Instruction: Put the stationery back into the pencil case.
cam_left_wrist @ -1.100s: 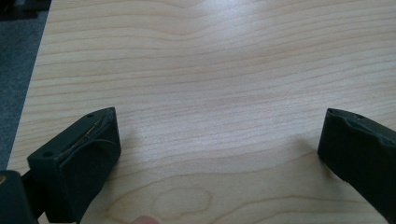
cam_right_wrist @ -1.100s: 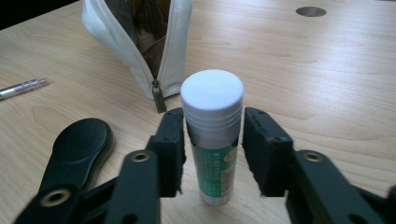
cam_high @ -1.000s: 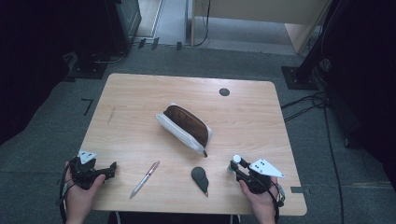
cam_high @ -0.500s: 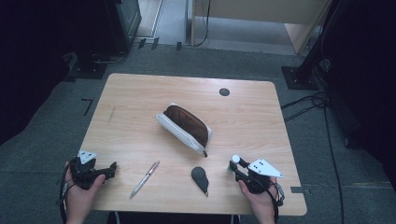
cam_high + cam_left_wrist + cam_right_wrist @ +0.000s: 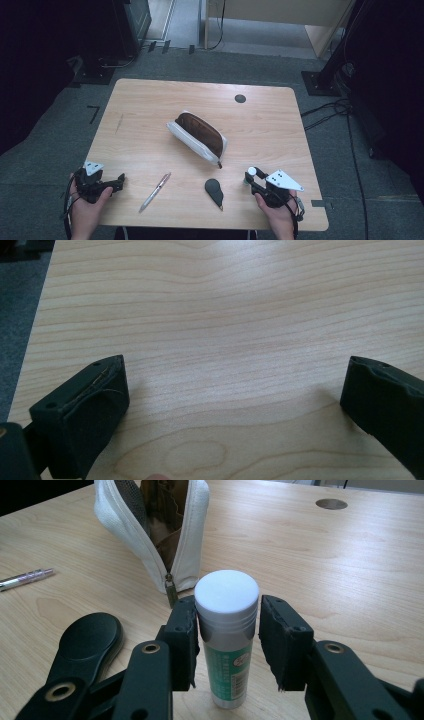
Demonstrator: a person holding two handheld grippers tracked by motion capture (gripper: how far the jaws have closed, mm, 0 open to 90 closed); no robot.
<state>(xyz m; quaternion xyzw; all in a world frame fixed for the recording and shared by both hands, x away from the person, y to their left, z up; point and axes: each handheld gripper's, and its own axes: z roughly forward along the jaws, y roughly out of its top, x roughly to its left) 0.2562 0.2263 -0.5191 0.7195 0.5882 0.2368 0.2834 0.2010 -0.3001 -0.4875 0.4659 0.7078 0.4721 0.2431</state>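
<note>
wooden table, pouch, pen, glue stick

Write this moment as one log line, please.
right hand-held gripper: jaws just opening, astride upright glue stick | left hand-held gripper: open, empty | pouch: unzipped

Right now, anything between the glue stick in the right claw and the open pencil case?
Nothing visible. The glue stick stands upright between the right claw jaws, which have just been opening. Bare table lies up to the pencil case; the black object lies off to one side.
</note>
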